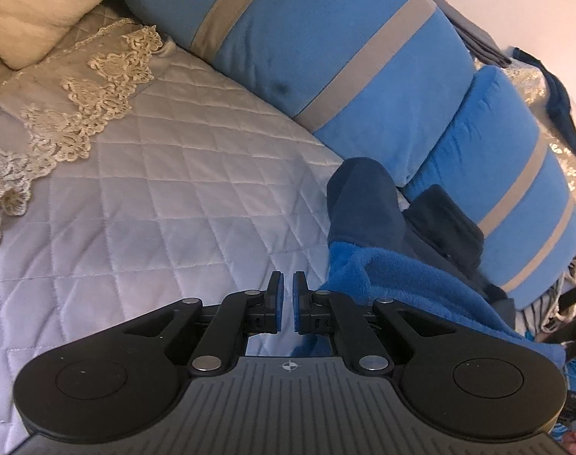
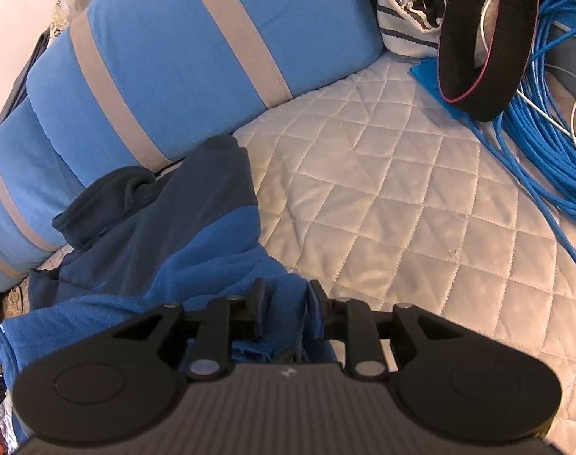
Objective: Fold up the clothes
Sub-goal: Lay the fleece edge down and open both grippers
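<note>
The left gripper (image 1: 287,284) hangs pressed together, empty, over the pale quilted bedspread (image 1: 155,189). Right of it the blue and navy fleece garment (image 2: 182,235) lies bunched against striped blue cushions (image 2: 166,57); the right gripper (image 2: 286,292) stands spread around a fold, contact unclear.

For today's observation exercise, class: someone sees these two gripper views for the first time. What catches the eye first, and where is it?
The bright blue bolster cushions with grey bands along the back of the pale quilted bedspread stand out first. Next comes the crumpled blue and navy fleece garment lying against them, with a fold of it between the fingers of the right gripper. A tangle of blue cable lies at the right edge of the right view.
</note>
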{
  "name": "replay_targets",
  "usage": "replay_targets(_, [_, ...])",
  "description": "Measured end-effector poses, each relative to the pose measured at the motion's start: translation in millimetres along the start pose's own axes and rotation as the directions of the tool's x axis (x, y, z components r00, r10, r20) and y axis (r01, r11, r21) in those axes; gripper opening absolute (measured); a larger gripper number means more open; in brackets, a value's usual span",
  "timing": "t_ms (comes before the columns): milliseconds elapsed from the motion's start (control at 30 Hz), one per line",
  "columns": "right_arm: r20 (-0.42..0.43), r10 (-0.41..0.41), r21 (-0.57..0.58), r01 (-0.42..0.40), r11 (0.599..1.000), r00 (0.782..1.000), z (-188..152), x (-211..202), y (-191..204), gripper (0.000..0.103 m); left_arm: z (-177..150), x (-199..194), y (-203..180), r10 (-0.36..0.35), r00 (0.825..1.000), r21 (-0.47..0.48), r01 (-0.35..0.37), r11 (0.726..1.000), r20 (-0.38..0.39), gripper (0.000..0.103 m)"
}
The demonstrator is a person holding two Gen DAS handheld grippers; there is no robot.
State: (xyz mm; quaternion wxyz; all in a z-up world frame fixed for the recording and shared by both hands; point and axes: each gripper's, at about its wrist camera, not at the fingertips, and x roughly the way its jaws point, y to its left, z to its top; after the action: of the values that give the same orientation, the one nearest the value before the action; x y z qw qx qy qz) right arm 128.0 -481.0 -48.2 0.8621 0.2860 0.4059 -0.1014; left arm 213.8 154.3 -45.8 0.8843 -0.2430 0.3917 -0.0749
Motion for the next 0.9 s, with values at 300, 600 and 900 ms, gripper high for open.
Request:
replay_targets(300, [0.061, 0.005, -0.011, -0.005, 1.0, 0.998, 1, -21, 3, 0.098, -1, -20, -21, 0.054, 0.998, 0.149, -0.058, 0.987, 0.031, 0.075])
replay_targets(600, [0.095, 0.019, -0.057, -0.014, 0.998, 0.995, -2, -49, 3, 0.103, -6, -31, -29, 0.005, 0.999, 0.25, -0.015, 0.968, 0.04, 0.084])
replay_targets(900, [0.102, 0.034, -0.117, -0.022, 0.993, 0.994, -12, -71, -1, 0.103, -7, -29, -10, -0.136, 0.989, 0.314, 0.111, 0.943, 0.058, 0.084])
